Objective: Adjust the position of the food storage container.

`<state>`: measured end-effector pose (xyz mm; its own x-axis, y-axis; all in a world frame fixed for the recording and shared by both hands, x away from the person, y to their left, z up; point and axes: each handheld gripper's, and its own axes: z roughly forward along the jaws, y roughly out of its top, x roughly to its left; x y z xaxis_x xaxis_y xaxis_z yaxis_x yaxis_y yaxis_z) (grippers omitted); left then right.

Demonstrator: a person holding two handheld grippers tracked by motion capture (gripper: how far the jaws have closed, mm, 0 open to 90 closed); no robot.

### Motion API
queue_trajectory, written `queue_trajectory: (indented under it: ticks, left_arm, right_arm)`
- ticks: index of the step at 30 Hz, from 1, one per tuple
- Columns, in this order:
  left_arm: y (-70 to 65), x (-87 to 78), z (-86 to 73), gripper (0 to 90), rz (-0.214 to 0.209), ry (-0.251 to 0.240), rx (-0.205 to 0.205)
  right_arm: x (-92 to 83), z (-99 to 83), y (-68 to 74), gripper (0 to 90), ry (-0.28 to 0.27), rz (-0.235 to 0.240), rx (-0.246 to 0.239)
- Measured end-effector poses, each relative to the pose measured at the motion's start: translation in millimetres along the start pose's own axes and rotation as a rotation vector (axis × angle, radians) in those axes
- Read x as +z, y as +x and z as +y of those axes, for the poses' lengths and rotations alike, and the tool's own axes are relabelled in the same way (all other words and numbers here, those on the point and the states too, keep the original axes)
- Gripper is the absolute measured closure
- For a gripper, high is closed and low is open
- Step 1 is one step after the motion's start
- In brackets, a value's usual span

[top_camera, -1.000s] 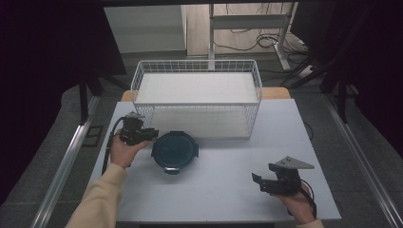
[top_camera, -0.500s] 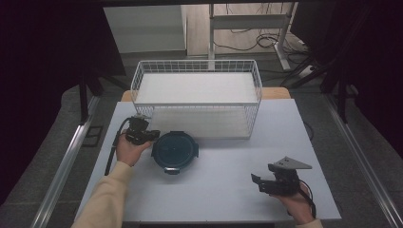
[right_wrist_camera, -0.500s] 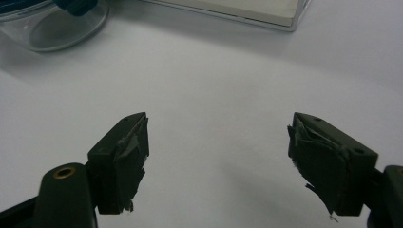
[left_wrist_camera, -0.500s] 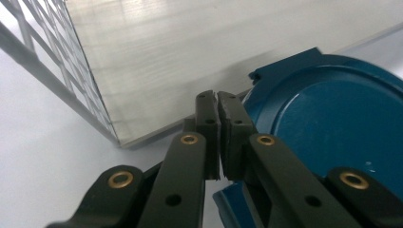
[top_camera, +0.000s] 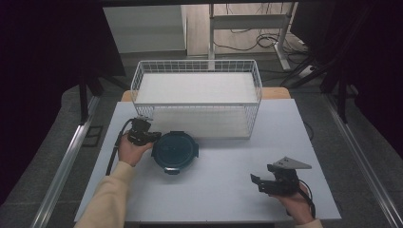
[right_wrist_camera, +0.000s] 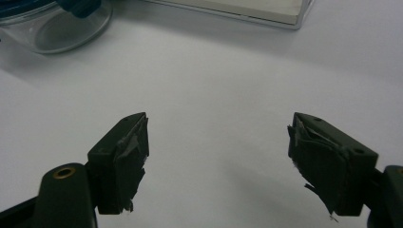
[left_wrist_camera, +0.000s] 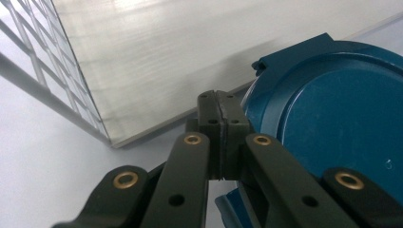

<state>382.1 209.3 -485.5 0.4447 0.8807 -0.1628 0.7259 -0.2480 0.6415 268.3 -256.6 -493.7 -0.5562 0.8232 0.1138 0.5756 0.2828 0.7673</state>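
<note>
A round clear container with a dark blue clip-on lid [top_camera: 175,151] sits on the white table [top_camera: 228,194], just in front of the wire basket. My left gripper [top_camera: 151,137] is at the lid's left rim with its jaws pressed together. In the left gripper view the shut gripper [left_wrist_camera: 220,124] lies right beside the blue lid [left_wrist_camera: 342,118], and nothing shows between the pads. My right gripper [top_camera: 259,183] hovers low over the table's front right, open. In the right gripper view its fingers [right_wrist_camera: 126,156] stand wide apart over bare table, with the container [right_wrist_camera: 62,33] far off.
A white wire basket [top_camera: 199,114] with a pale liner stands across the back of the table; its mesh wall [left_wrist_camera: 28,61] is close behind my left gripper. Dark floor and table legs lie beyond the table's edges.
My left gripper has slid a little to the right, up against the container's lid. The right gripper has stayed where it was, open.
</note>
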Motion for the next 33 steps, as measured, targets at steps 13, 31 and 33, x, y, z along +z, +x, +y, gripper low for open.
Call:
queue_trajectory:
  ticks: [13,31,33]
  left_arm:
    - [-14.7,1.9,-0.7,90.0,-0.015,-0.009,0.020]
    - [-39.9,5.7,-2.6,90.0,-0.056,-0.015,0.089]
    - [-43.8,6.2,-3.1,90.0,-0.060,-0.017,0.098]
  right_arm:
    - [0.5,-0.3,0.1,20.9,0.005,0.001,0.008]
    - [-1.3,-0.6,-1.3,20.9,0.002,0.014,0.041]
    - [-1.6,-0.6,-1.3,20.9,-0.001,0.015,0.040]
